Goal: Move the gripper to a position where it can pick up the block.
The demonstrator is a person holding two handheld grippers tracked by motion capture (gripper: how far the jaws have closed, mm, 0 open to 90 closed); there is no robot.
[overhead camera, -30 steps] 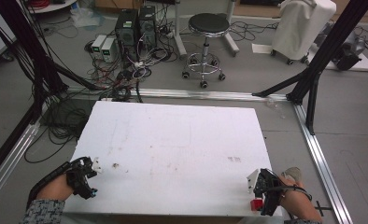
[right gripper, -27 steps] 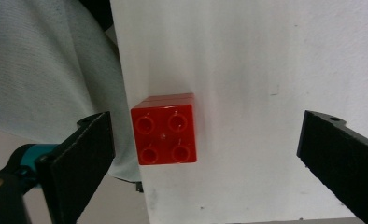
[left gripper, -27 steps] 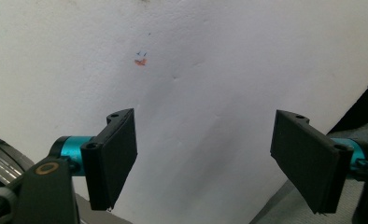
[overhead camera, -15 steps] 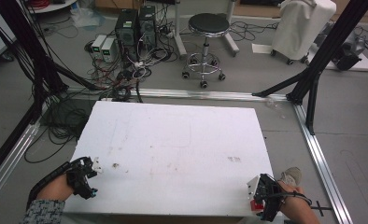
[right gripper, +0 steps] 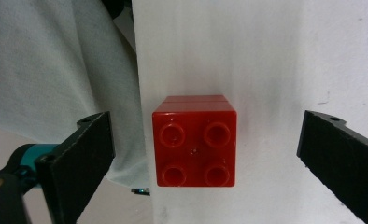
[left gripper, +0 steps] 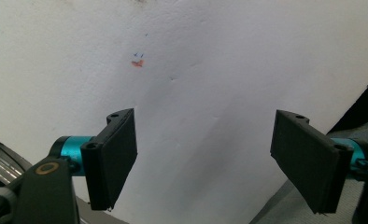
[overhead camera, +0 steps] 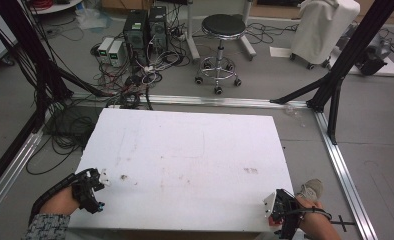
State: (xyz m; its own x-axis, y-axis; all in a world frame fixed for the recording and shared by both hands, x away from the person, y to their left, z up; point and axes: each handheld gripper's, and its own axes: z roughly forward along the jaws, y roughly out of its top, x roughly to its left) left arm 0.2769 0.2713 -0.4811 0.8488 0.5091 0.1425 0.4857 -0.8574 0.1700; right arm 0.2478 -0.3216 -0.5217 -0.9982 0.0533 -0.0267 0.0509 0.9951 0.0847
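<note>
Since a second ago our right gripper [overhead camera: 274, 214] has slid a little farther right along the near edge of the table [overhead camera: 185, 150], while our left gripper [overhead camera: 92, 186] has kept its place at the near left corner.

From the high view, we see both forearms coming in low, each hand resting at a near corner, well apart from the other. A sliver of the red block [overhead camera: 271, 218] shows under the right gripper.

In the left gripper view our jaws stand wide apart over bare white tabletop, holding nothing; a small orange mark [left gripper: 137, 63] lies beyond them.

In the right gripper view the red block [right gripper: 194, 141] sits studs-up on the table, close to its edge, between our jaws, which are spread wide and touch neither side. We judge the grasp not yet made: the gripper is lined up, closing and lifting remain.
</note>
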